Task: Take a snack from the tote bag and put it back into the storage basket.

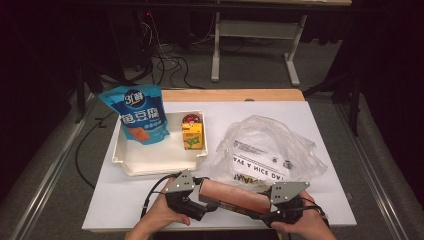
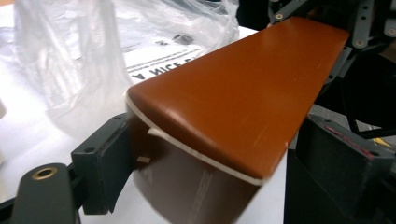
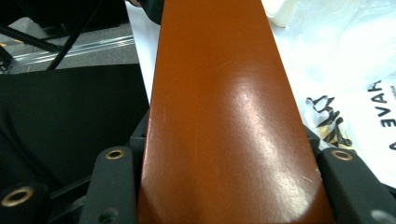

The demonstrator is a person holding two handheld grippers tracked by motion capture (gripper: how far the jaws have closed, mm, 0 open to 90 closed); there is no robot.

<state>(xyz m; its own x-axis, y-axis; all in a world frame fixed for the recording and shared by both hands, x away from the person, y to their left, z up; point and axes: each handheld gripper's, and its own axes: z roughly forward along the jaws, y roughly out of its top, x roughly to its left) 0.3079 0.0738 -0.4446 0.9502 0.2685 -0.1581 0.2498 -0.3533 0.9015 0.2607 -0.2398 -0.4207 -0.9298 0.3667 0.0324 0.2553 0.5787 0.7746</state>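
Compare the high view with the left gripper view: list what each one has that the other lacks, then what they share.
High view alone: the white tray holding a blue snack pouch and a yellow drink carton, plus both hands, the left hand and the right hand.

Left gripper view alone: a close look at the box's near end, with a white seam along its edge.

Shared: the long brown box held at its ends by the left gripper and right gripper, and the clear plastic bag with printed lettering on the white tabletop.
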